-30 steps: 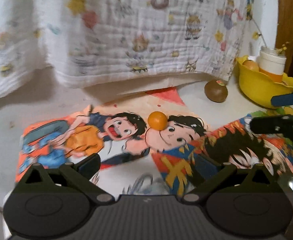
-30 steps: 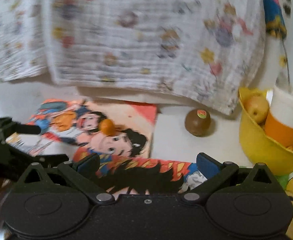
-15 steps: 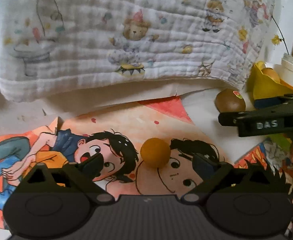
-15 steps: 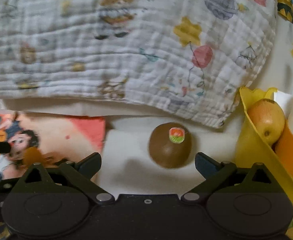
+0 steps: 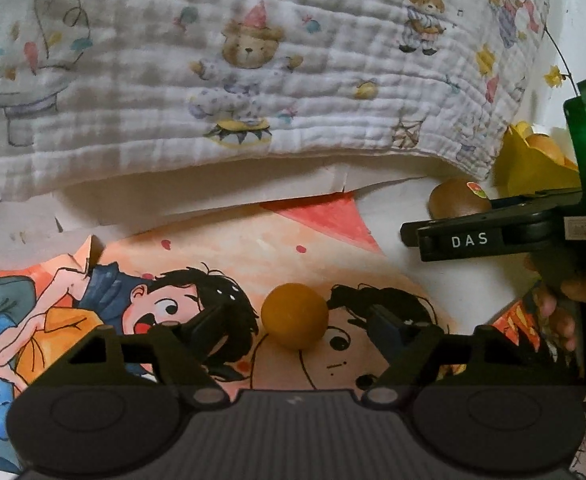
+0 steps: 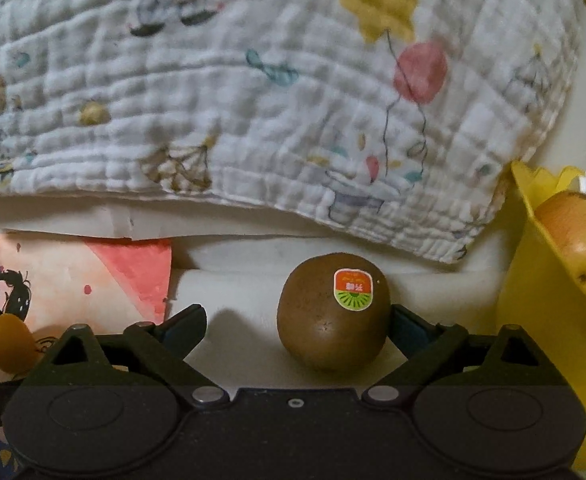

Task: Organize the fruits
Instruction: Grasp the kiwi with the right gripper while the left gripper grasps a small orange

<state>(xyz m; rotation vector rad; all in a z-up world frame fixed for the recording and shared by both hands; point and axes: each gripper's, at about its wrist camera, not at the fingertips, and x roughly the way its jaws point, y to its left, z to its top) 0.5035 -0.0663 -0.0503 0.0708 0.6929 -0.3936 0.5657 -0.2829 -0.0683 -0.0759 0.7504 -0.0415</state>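
your left tongs (image 5: 297, 326) sit low over the cartoon poster (image 5: 221, 264), jaws partly open and just closing, with the small orange fruit (image 5: 295, 316) between the tips. there is a clear gap on both sides, so nothing is gripped yet. the fruit is round and rests on slick printed paper; if one pad arrives first it will likely roll away toward the far blanket (image 5: 253, 80), or the paper will slide with it. centre it before you squeeze.

to the right, your right tongs (image 6: 297, 322) frame the kiwi (image 6: 333, 312) on the white surface (image 6: 245, 276). the jaws stand wide and have just been narrowing. the kiwi sits off-centre, close against the right finger (image 6: 409, 324), while the left finger stands well apart from it. i cannot tell whether the right pad already touches the skin. closing from here could shove the kiwi leftward rather than trap it, and a hard squeeze may bruise it.

furthest right, the yellow bowl (image 6: 533, 300) already holds a yellowish fruit (image 6: 577, 236). its rim is near your right hand, and in the left view the right tool's arm crosses above the kiwi. swinging either fruit over carelessly could knock the bowl or make the two tools collide.
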